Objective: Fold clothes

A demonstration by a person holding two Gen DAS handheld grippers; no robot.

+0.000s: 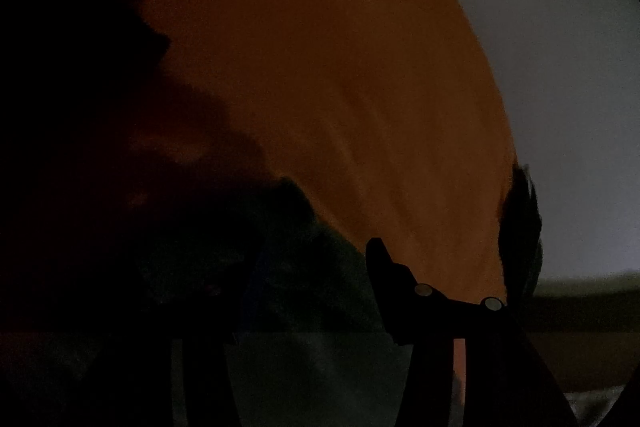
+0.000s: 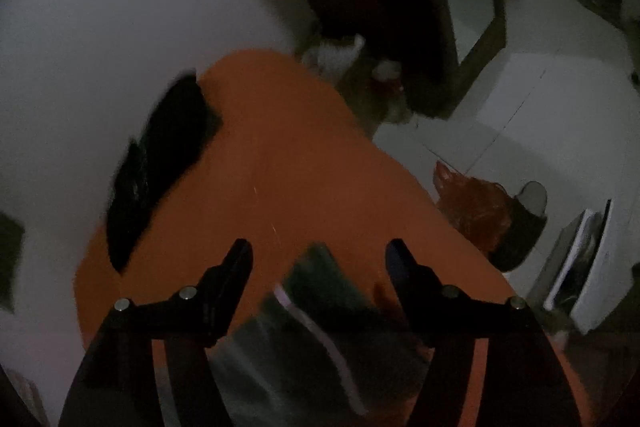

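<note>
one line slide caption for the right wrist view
Right tool open above an orange table, a dark-green garment beneath it and a black folded garment at the far edge.

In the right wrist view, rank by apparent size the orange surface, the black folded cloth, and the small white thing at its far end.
1. orange surface
2. black folded cloth
3. white thing, though it is farther away, so its true size is unsure.

Matt orange table cover (image 2: 304,163), dark cloth garment (image 2: 160,163), smooth white wall (image 2: 100,7)
</note>
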